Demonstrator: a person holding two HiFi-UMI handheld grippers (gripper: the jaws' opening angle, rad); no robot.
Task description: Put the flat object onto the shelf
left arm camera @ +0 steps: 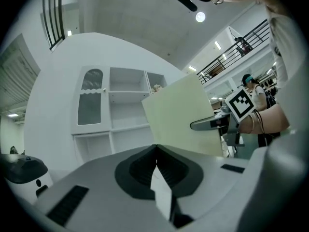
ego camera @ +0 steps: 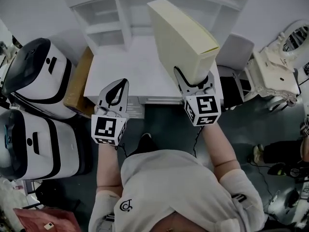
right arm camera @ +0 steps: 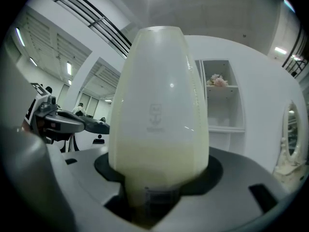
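Note:
A flat, pale cream panel [ego camera: 181, 37] stands on edge in my right gripper [ego camera: 193, 79], tilted away over the white table [ego camera: 130, 71]. The jaws are shut on its lower end. In the right gripper view the panel [right arm camera: 159, 105] fills the middle and rises out of the right gripper [right arm camera: 154, 192]. The white shelf unit [ego camera: 116, 13] stands behind the table, and its open compartments [left arm camera: 128, 110] show in the left gripper view. My left gripper [ego camera: 117, 88] hovers over the table's front left, shut with nothing in it. From the left gripper [left arm camera: 155, 151] I see the panel [left arm camera: 186, 117] off to the right.
Two white rounded machines [ego camera: 38, 76] [ego camera: 34, 144] stand at the left beside a brown cardboard box [ego camera: 79, 81]. A grey chair back [ego camera: 234, 50] and an ornate white mirror stand [ego camera: 275, 76] are at the right. Flowers [right arm camera: 219, 80] sit in an upper shelf compartment.

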